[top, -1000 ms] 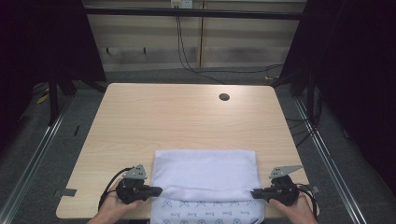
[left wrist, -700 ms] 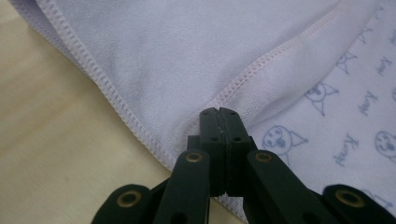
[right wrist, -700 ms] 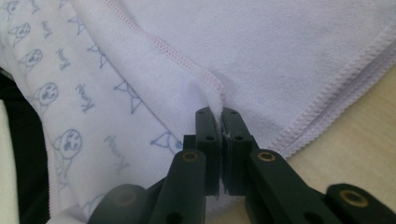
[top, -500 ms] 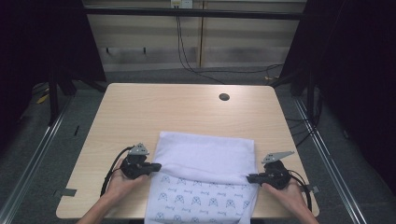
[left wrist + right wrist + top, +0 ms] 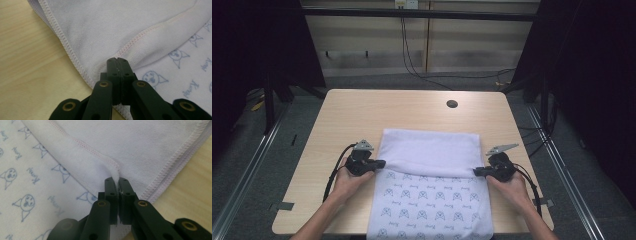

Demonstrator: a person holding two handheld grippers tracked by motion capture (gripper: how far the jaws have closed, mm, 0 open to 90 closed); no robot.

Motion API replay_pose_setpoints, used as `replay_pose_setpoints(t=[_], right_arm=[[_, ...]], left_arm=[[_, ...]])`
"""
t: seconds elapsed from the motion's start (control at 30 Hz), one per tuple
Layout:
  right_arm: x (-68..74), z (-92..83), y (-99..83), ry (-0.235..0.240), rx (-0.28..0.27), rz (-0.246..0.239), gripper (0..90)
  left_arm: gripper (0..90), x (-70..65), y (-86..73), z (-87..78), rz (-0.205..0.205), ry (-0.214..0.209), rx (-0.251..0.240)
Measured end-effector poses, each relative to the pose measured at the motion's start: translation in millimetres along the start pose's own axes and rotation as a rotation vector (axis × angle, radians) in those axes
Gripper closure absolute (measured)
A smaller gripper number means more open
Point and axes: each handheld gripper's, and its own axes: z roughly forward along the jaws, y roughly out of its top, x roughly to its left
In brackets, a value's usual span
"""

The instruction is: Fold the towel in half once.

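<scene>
Left gripper [image 5: 378,164] and right gripper [image 5: 478,171] each clamped tight on towel [image 5: 432,200] fold edge, towel near table [image 5: 362,115] front edge; likely mid-fold, next carry edge evenly away

Two matte black two-jaw grippers, left [image 5: 378,163] and right [image 5: 476,171], each with brass-ringed pivot screws, a grey three-cornered plate on top and a black cable looping toward six o'clock; forearms apparently unsleeved.
</scene>
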Motion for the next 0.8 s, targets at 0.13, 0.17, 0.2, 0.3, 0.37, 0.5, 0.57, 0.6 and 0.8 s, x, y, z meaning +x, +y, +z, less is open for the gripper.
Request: replay_pose_setpoints(t=[0.13,0.17,0.2,0.3,0.37,0.5,0.57,0.6,0.8], right_arm=[[-5.9,9.5,12.8,-0.006,-0.006,0.005,87.7],[-7.8,13.6,17.0,-0.008,-0.018,0.006,87.7],[-10.3,20.2,24.8,-0.017,-0.029,0.012,87.8],[-13.8,33.1,39.1,-0.018,-0.049,0.018,87.8],[-16.4,41.1,50.2,-0.033,-0.050,0.025,87.7],[-23.8,51.1,64.8,-0.046,-0.052,0.037,87.7],[-29.7,56.7,73.4,-0.058,-0.054,0.039,87.7],[-31.3,58.7,76.5,-0.067,-0.055,0.037,87.8],[-31.5,74.2,99.7,-0.198,-0.045,-0.002,87.6]], left_arm=[[89.6,10.2,0.0,1.0,0.006,0.018,-0.028],[89.6,13.2,-0.2,0.2,0.014,0.029,-0.029],[89.6,18.4,2.5,-1.4,0.031,0.059,-0.011],[89.6,31.4,6.7,1.0,0.016,0.090,-0.022],[89.6,42.3,7.2,3.9,-0.048,0.081,-0.059],[89.7,58.0,12.4,9.7,-0.056,0.092,-0.087],[89.6,65.1,18.8,14.8,-0.060,0.118,-0.090],[89.6,67.3,22.5,18.2,-0.065,0.130,-0.093],[89.3,80.7,34.9,27.8,-0.096,0.161,-0.102]])
